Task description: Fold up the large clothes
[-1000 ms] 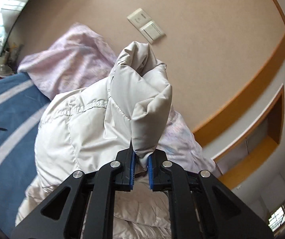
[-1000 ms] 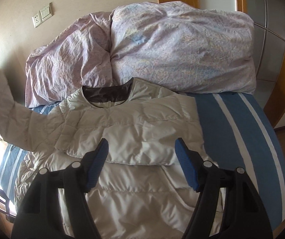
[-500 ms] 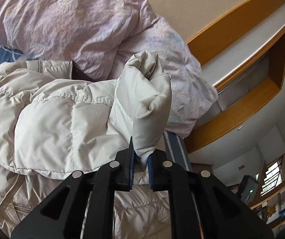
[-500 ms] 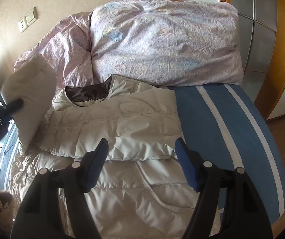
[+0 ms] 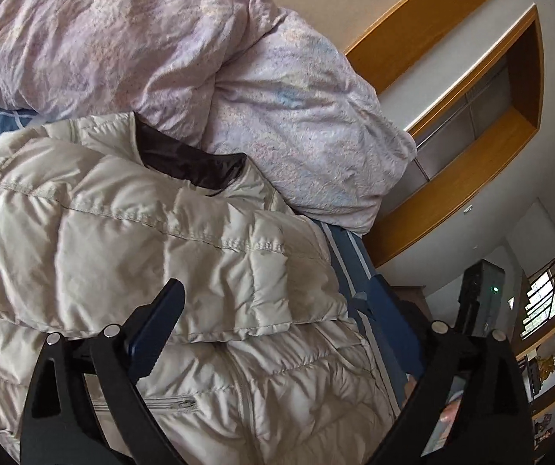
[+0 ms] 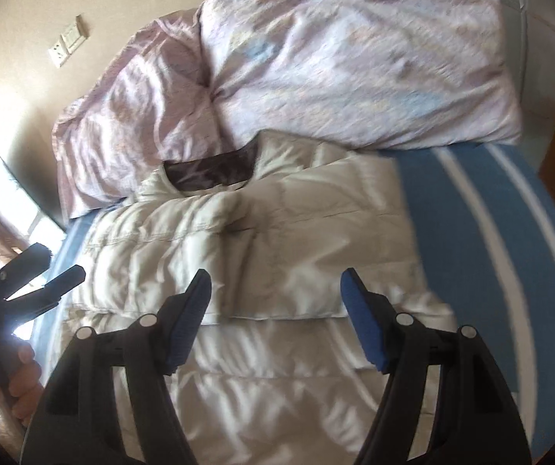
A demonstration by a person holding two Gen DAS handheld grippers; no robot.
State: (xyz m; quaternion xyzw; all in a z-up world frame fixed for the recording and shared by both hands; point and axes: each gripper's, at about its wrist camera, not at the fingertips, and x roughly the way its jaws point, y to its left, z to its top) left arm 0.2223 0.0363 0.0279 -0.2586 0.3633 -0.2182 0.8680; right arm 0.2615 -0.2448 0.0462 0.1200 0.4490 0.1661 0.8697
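so, left wrist view: your left gripper [image 5: 277, 333] is opening, nothing between its jaws, the jacket [image 5: 153, 255] mid-frame on the bed [image 5: 359, 263]. right wrist view: your right gripper [image 6: 275, 310] is closing, empty, probably lining up the next fold.

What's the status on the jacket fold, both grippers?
Left gripper opening, nothing between its pads. Right gripper closing slowly, empty, above jacket. Both sleeves folded across chest. Duvet against collar, otherwise nothing in the way.
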